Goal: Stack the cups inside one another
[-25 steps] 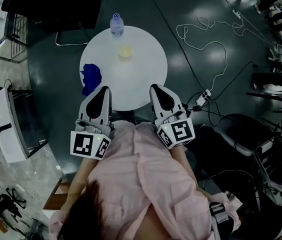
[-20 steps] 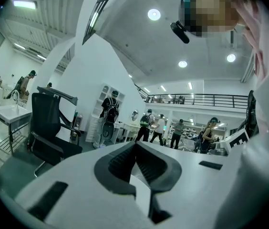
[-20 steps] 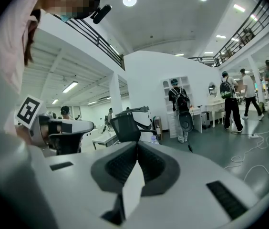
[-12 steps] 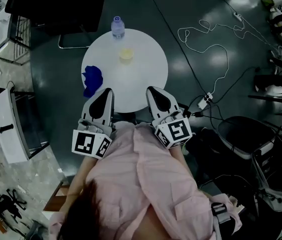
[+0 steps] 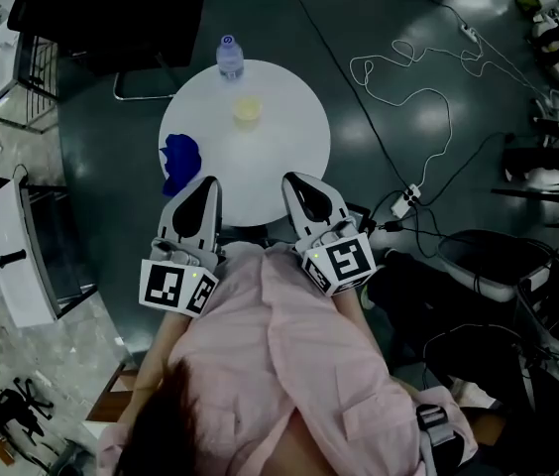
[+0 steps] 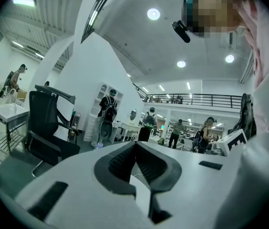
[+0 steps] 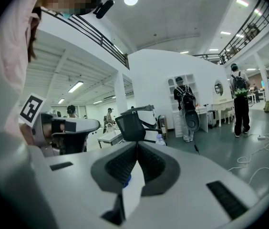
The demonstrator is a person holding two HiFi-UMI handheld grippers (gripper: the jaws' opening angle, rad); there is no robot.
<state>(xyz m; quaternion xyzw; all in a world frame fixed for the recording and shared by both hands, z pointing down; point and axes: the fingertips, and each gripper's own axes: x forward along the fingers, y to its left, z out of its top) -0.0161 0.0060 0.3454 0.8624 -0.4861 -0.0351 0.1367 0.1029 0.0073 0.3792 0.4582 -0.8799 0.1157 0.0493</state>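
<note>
A pale yellow cup [image 5: 247,110] stands upright toward the far side of the round white table [image 5: 279,162]. A crumpled blue thing [image 5: 180,157] lies at the table's left edge; what it is cannot be made out. My left gripper [image 5: 205,181] hovers at the near edge, just right of the blue thing, jaws together and empty [image 6: 135,145]. My right gripper [image 5: 293,179] is held over the near right edge, also shut on nothing [image 7: 137,145]. Both point toward the cup from well short of it. A speck of the blue thing [image 7: 126,179] shows below the right jaws.
A clear water bottle [image 5: 228,56] stands at the table's far rim, behind the cup. A black office chair [image 5: 111,8] sits beyond the table, another chair [image 5: 488,261] to the right. White cables [image 5: 408,77] and a power strip [image 5: 403,196] lie on the dark floor.
The right gripper has edged slightly to the left along the near edge of the table. The left gripper, cup and bottle stay where they were.
</note>
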